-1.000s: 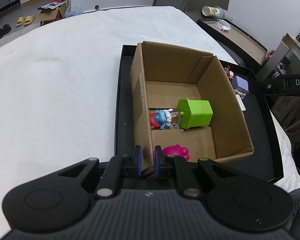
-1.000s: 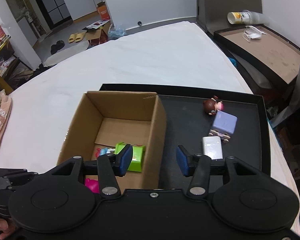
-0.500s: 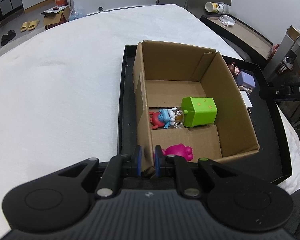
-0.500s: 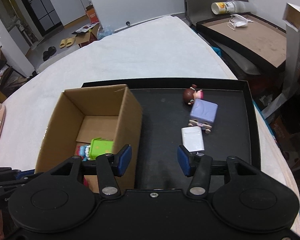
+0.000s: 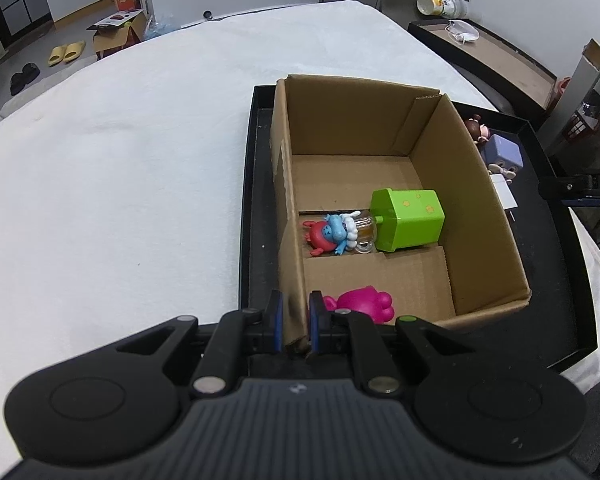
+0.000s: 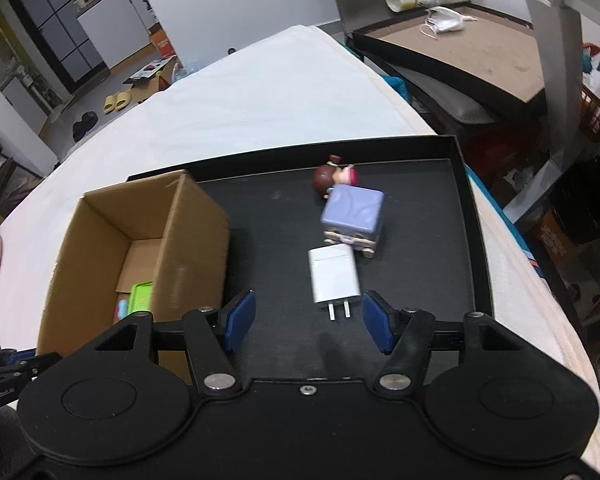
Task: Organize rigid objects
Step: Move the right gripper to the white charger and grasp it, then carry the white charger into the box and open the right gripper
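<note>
A cardboard box [image 5: 480, 208] [image 6: 188, 236] stands on the left of a black tray [image 6: 268, 216] [image 5: 252, 216]. My left gripper [image 5: 294, 322] is shut on the box's near left wall. Inside lie a green block toy [image 5: 408, 220], a red and blue figure [image 5: 328, 234] and a pink toy [image 5: 364, 302]. My right gripper [image 6: 308, 322] hangs over the tray, its jaws opening, nothing between the pads. Just beyond its fingertips lies a white plug charger [image 6: 334, 276], prongs toward me. Behind it stand a purple cube toy [image 6: 354, 218] and a brown-haired doll [image 6: 334, 178].
The tray rests on a white cloth-covered table [image 5: 120, 168]. To the right stands a lower side table [image 6: 460, 40] with a cup and a face mask. The tray's far rim [image 6: 300, 150] and right rim bound the toys.
The right gripper has moved right and down, from over the box's wall to just before the white charger, and its jaws stand wider. The left gripper still grips the box wall.
</note>
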`<state>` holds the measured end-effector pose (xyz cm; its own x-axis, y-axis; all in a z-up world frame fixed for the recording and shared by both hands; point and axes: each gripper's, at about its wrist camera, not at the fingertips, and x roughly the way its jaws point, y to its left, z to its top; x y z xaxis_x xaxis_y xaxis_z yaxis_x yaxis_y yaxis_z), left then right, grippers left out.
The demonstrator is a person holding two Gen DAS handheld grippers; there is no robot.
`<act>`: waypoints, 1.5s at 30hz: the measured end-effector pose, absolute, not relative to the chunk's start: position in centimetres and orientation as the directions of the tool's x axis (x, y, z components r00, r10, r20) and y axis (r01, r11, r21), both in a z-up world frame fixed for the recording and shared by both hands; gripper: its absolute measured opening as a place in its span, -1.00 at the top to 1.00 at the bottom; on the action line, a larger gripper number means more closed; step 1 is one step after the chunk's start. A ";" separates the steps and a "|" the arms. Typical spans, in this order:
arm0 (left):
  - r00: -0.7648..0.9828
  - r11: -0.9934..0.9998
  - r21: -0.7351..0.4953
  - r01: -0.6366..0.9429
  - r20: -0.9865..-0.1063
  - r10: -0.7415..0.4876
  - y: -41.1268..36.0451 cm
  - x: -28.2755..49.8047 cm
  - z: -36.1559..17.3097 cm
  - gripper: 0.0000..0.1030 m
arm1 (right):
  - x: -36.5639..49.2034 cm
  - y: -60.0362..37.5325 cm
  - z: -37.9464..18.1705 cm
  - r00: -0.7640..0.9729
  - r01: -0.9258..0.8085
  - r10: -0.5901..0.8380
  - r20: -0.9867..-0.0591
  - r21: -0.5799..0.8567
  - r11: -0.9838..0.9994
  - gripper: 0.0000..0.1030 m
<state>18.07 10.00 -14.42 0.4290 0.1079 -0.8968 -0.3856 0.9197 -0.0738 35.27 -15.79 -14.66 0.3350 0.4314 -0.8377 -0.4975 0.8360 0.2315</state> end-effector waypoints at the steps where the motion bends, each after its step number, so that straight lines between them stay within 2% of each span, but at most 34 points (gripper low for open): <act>1: 0.426 0.919 -0.071 -0.387 -0.898 0.110 10.0 18.1 -14.5 0.77 | 35.5 -16.0 -14.8 0.335 -0.495 0.431 -0.838 0.232 0.837 -0.15; 21: 0.392 0.921 -0.036 -0.387 -0.911 0.129 9.6 19.1 -15.3 0.76 | 38.5 -15.6 -19.1 0.286 -0.500 0.391 -0.875 0.211 0.840 -0.20; 29: 0.398 0.924 -0.051 -0.380 -0.911 0.113 9.8 19.1 -15.4 0.76 | 38.3 -12.9 -20.4 0.311 -0.517 0.309 -0.899 0.113 0.848 -0.20; 31: 0.398 0.924 -0.052 -0.378 -0.910 0.112 9.8 19.1 -15.4 0.76 | 38.4 -12.5 -20.8 0.316 -0.519 0.293 -0.902 0.094 0.849 -0.09; 33: 0.401 0.925 -0.054 -0.376 -0.909 0.110 9.8 19.1 -15.4 0.76 | 38.4 -12.2 -21.2 0.300 -0.525 0.286 -0.910 0.092 0.846 0.26; 36: 0.408 0.924 -0.064 -0.376 -0.907 0.103 9.9 18.9 -15.3 0.76 | 37.9 -12.2 -20.9 0.322 -0.516 0.258 -0.911 0.060 0.854 0.28; 45: 0.441 0.922 -0.089 -0.378 -0.892 0.095 10.1 18.3 -14.6 0.76 | 36.6 -12.6 -17.8 0.345 -0.528 0.292 -0.892 0.073 0.846 0.30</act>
